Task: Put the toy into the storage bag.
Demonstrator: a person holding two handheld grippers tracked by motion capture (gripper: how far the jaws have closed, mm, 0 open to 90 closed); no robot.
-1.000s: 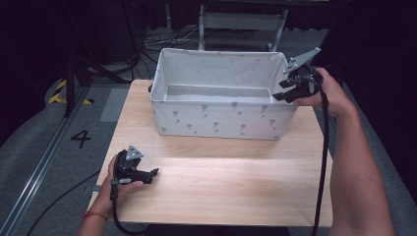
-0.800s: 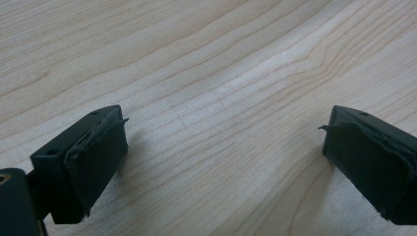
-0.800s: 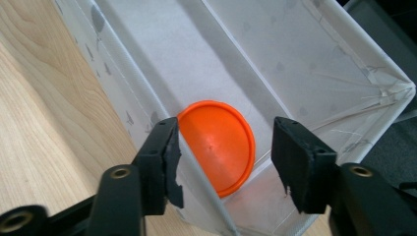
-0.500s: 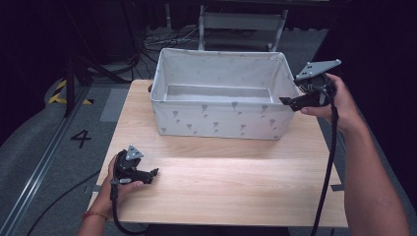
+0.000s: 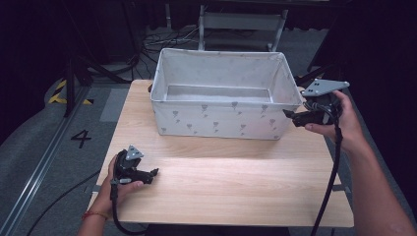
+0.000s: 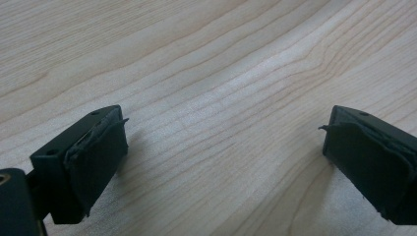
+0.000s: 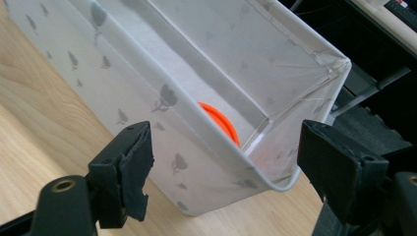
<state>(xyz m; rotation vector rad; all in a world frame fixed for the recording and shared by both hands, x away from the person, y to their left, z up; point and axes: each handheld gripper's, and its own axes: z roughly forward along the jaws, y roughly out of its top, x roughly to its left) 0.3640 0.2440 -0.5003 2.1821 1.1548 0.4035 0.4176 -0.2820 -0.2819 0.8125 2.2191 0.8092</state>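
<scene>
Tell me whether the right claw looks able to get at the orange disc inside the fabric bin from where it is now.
Probably yes. The right claw stands open beside the bin corner, and the orange disc lies just inside the near wall. The bin is open-topped, so it would need to lift over the rim first.

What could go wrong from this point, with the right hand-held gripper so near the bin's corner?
1. The right hand-held gripper has just been opening, with nothing between its jaws; it sits close beside the bin corner, so a careless move might nudge the light fabric bin across the table.
2. The orange object lies low behind the bin wall, so reaching it may snag the rim.
</scene>
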